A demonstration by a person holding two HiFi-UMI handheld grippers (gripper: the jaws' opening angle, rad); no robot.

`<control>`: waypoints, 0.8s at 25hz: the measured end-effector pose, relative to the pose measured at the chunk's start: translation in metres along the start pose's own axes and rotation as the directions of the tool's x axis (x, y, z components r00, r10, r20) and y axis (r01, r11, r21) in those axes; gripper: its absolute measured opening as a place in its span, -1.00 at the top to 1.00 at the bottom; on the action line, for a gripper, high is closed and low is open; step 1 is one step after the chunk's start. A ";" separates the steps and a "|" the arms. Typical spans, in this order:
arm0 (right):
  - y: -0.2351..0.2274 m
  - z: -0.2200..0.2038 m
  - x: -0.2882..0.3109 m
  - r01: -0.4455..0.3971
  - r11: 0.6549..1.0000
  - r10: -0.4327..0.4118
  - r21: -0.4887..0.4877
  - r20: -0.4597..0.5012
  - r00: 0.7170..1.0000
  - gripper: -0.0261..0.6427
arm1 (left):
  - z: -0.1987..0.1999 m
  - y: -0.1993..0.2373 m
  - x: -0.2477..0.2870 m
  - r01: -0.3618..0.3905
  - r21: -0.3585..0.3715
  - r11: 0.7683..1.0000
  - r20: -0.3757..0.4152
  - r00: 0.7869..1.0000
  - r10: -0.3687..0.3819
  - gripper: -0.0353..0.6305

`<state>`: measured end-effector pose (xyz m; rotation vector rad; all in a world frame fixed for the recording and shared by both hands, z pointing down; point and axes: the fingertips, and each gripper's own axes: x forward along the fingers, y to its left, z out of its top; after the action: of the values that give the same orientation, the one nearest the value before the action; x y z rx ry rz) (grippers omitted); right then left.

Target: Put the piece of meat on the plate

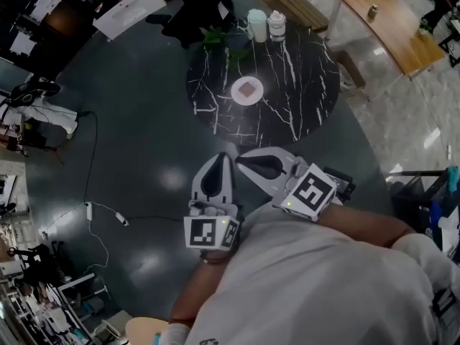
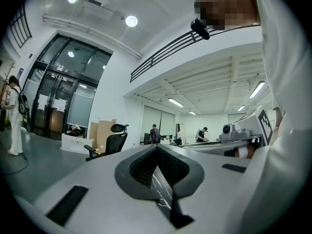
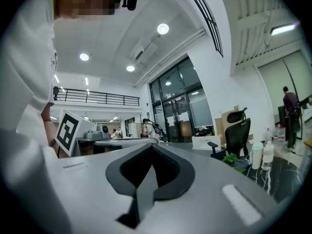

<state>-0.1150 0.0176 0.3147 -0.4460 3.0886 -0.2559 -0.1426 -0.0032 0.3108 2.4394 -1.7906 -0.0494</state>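
Note:
A round black marble table stands ahead of me on the dark floor. On it lies a small white plate, and a brown square piece of meat rests on that plate. Both grippers hang well short of the table, close to my body. The left gripper is shut with nothing in it, and its own view shows the same shut gripper. The right gripper is also shut and empty, with its tips meeting in the right gripper view. The two grippers point level towards the table.
Two pale cups and a green plant stand at the table's far edge. A black office chair sits behind it. A wooden table is at the far right. A cable runs over the floor at my left.

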 end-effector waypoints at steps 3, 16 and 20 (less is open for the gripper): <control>0.018 -0.005 -0.009 0.032 0.999 -0.032 0.012 -0.006 0.999 0.92 | -0.005 -0.008 -0.015 0.032 -0.014 0.999 -0.009 0.999 -0.032 0.87; 0.043 -0.017 -0.056 0.084 0.996 -0.084 0.006 -0.044 0.996 0.92 | -0.019 -0.050 -0.038 0.063 -0.049 0.997 -0.007 0.998 -0.063 0.87; 0.042 -0.022 -0.078 0.060 0.998 -0.060 0.004 -0.062 0.996 0.92 | -0.025 -0.072 -0.035 0.038 -0.052 0.998 -0.009 0.999 -0.039 0.88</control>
<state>-0.0526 0.0831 0.3290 -0.5420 3.1373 -0.2852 -0.0828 0.0531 0.3260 2.4335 -1.7160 -0.0860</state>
